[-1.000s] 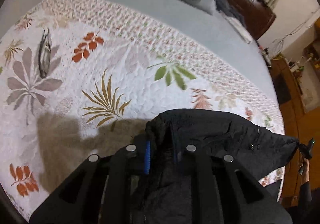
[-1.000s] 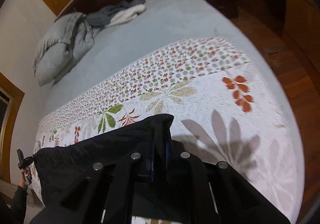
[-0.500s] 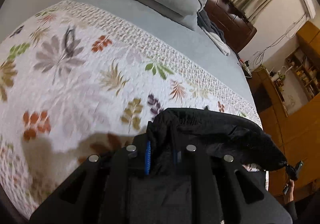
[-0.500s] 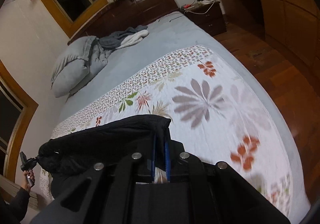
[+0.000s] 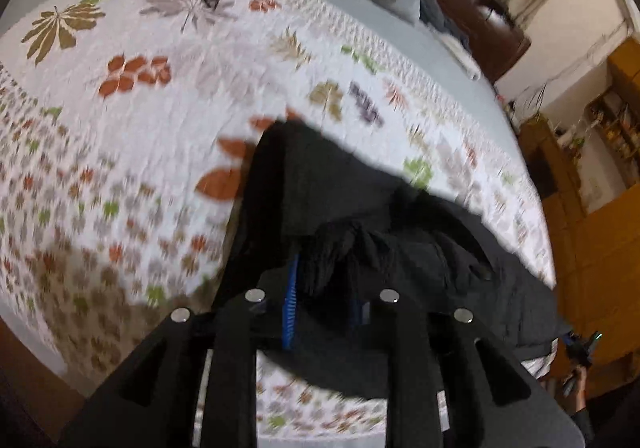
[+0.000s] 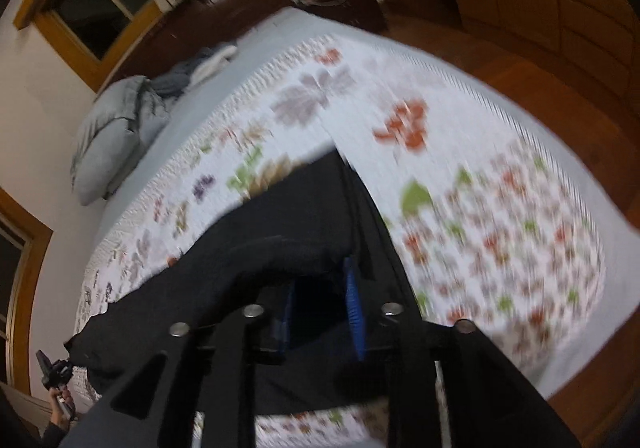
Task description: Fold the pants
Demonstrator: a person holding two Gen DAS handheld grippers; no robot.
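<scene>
Left wrist: pants [image 5: 400, 232] bunched between left tongs [image 5: 320, 308].

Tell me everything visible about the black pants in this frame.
The pants are plain black, of a matte, slightly textured fabric. They lie spread and rumpled over the leaf-patterned quilt on the bed. A bunched edge sits between the jaws of the left gripper. In the right wrist view, cloth also lies between the blue pads of the right gripper, whose jaws stand apart. Motion blur hides finer details.
</scene>
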